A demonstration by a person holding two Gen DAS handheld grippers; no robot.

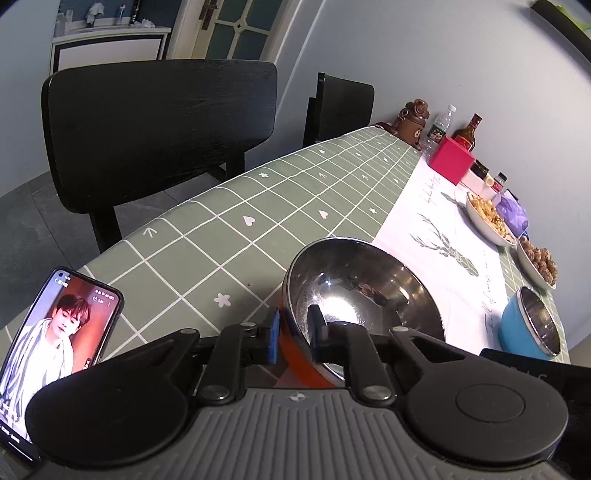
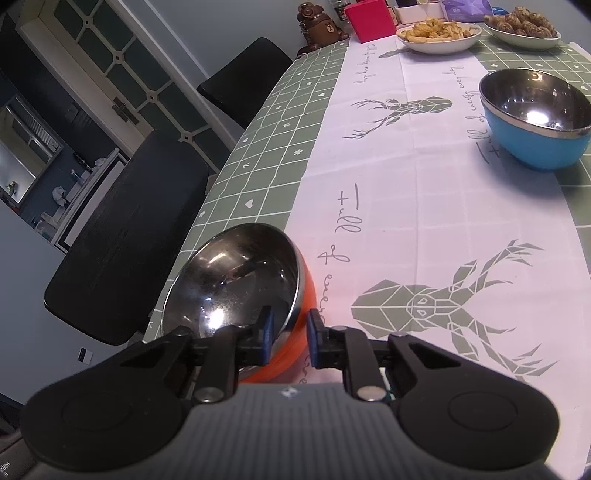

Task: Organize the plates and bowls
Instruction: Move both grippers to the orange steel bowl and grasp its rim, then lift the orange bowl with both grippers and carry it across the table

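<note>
Both grippers, left gripper [image 1: 294, 330] and right gripper [image 2: 289, 332], are pinching the rim of the orange, steel-lined bowl [image 2: 236, 291] near the counter's [image 2: 424, 206] left edge; I'm judging it light, stiff, slippery.

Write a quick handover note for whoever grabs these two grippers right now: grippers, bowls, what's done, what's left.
Left gripper: shut on the orange bowl's rim, one finger inside, one outside.
Right gripper: shut on the same orange bowl, on another part of its rim.
Blue bowl: empty, standing alone further along the table.
Two white dishes of food sit at the far end.
Done: orange bowl gripped by both.
Left: probably stack the two bowls, then tidy the dishes.
</note>
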